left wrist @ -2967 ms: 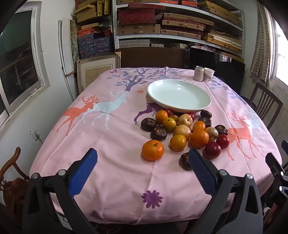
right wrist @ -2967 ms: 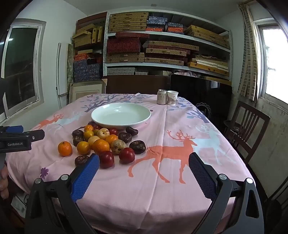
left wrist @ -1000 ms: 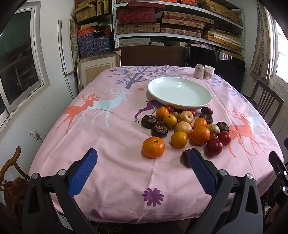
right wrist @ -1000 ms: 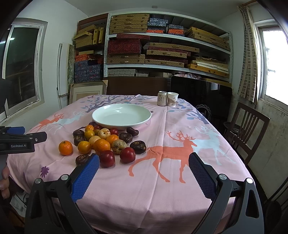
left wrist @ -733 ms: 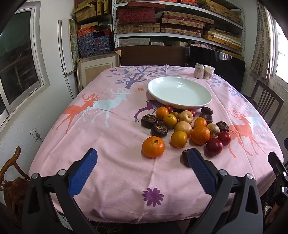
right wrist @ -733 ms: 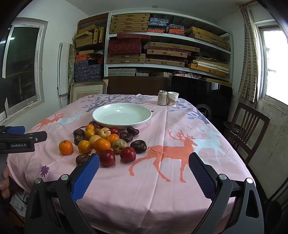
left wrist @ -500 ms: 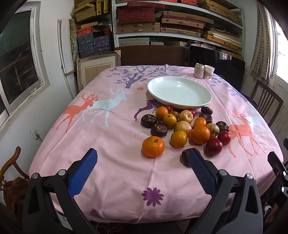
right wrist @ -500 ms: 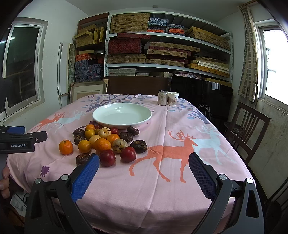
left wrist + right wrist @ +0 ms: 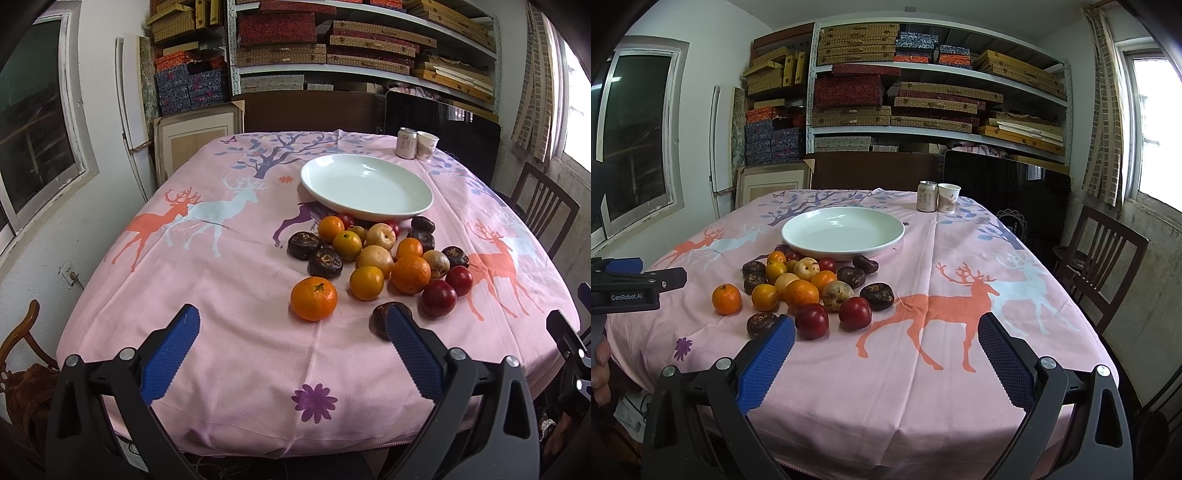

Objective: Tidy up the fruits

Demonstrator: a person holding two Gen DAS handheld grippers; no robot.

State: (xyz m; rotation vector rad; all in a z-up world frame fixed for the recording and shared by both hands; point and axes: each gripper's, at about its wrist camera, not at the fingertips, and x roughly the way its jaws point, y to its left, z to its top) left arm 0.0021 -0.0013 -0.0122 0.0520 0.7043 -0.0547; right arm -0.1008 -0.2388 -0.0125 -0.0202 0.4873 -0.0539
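Pink cloth with deer on it (image 9: 960, 369) covers the table. A big white plate (image 9: 843, 231) sits in the middle with nothing in it. The fruits (image 9: 809, 288) lie in a bunch on the cloth just in front of the plate: oranges, red ones, pale yellow ones and dark brown ones. One orange (image 9: 313, 298) sits a little apart from the bunch, on the near left side. A can (image 9: 926, 196) and a paper cup (image 9: 948, 198) stand side by side behind the plate. The left gripper (image 9: 291, 336) hangs over the near edge of the table, its blue jaws wide apart and holding nothing. The right gripper (image 9: 886, 341) also has its jaws wide apart and holds nothing.
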